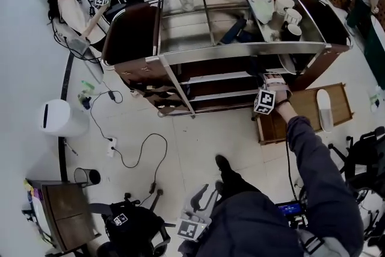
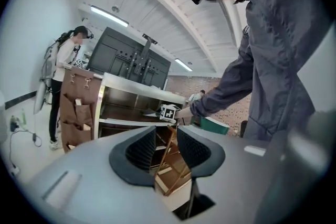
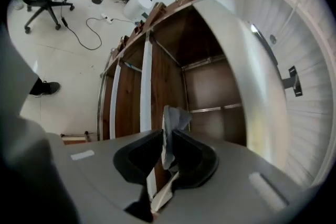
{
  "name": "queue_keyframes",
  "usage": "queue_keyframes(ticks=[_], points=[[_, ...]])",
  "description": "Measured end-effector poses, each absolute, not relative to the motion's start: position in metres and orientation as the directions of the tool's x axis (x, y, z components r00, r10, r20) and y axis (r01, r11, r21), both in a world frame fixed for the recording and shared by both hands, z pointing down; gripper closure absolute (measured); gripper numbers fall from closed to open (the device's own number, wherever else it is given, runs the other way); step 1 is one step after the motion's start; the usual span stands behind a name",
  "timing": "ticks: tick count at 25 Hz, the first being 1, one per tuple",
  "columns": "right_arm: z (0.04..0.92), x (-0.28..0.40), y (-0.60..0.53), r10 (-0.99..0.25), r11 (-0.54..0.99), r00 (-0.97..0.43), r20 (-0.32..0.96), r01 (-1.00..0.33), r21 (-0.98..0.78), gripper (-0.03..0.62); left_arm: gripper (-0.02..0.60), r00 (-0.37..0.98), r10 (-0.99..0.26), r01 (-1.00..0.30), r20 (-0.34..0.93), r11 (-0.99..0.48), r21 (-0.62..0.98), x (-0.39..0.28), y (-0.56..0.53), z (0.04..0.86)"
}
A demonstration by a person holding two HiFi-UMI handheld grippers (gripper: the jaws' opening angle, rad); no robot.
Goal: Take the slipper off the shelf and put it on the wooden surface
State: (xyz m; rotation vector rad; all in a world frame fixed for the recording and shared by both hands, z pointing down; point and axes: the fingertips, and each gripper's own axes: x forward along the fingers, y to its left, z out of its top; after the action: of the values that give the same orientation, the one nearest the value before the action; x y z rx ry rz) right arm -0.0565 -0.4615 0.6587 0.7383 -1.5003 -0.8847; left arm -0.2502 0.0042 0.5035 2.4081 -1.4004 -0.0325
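Two hand-held grippers are showing, and they are doing different things. The right hand-held gripper (image 3: 168,139) is reaching into the shelf (image 1: 240,52), and its dark ribbed pads are pressing together on a slipper (image 3: 172,118). This slipper is a thin, limp, grey-white piece of soft fabric, crumpling upward above the jaws and trailing down below them. It is sitting just inside the shelf, off the boards, in front of the smooth brown wooden back and side panels and the pale metal rails.

The left hand-held gripper (image 2: 167,139) is hanging low and well apart from the shelf. Its jaws are standing apart with nothing between them, and only the slatted wooden surface (image 2: 170,170) is showing through the gap.

From the head view, the shelf is showing a shiny rounded metal frame with curved dark-brown end panels (image 1: 129,33). Just beside its right end, on the glossy pale floor (image 1: 198,141), the flat rectangular wooden surface is lying with light planks and a raised edge. One long, narrow white slipper (image 1: 325,108) is lying on it near the far side.
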Motion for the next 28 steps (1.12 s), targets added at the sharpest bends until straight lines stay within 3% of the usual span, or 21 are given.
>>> queue_keyframes(ticks=[4, 9, 11, 12, 15, 20, 28], points=[[0.703, -0.086, -0.52, -0.822, 0.558, -0.079, 0.564, 0.091, 0.825, 0.536, 0.461, 0.462, -0.861, -0.861, 0.215, -0.377, 0.34, -0.289, -0.026, 0.512], [0.76, -0.098, -0.54, -0.717, 0.686, -0.038, 0.696, 0.135, 0.715, 0.493, 0.471, 0.503, -0.836, -0.835, 0.217, -0.405, 0.373, -0.298, -0.075, 0.516], [0.766, -0.099, -0.54, -0.695, 0.712, -0.033, 0.719, 0.113, 0.693, 0.464, 0.471, 0.53, -0.824, -0.817, 0.201, -0.432, 0.381, -0.295, -0.087, 0.515], [0.762, -0.099, -0.539, -0.698, 0.711, -0.037, 0.715, 0.087, 0.698, 0.409, 0.471, 0.54, -0.82, -0.811, 0.191, -0.445, 0.38, -0.293, -0.089, 0.514], [0.733, -0.101, -0.516, -0.743, 0.667, -0.095, 0.663, -0.01, 0.745, 0.398, 0.471, 0.562, -0.811, -0.796, 0.163, -0.477, 0.374, -0.284, -0.08, 0.512], [0.671, -0.1, -0.399, -0.782, 0.618, -0.225, 0.581, -0.156, 0.771, 0.39, 0.471, 0.616, -0.778, -0.766, 0.122, -0.554, 0.326, -0.255, -0.017, 0.512], [0.6, -0.075, -0.034, -0.814, 0.578, -0.376, 0.442, -0.447, 0.683, 0.456, 0.471, 0.683, -0.722, -0.717, 0.111, -0.633, 0.294, -0.196, 0.133, 0.521]])
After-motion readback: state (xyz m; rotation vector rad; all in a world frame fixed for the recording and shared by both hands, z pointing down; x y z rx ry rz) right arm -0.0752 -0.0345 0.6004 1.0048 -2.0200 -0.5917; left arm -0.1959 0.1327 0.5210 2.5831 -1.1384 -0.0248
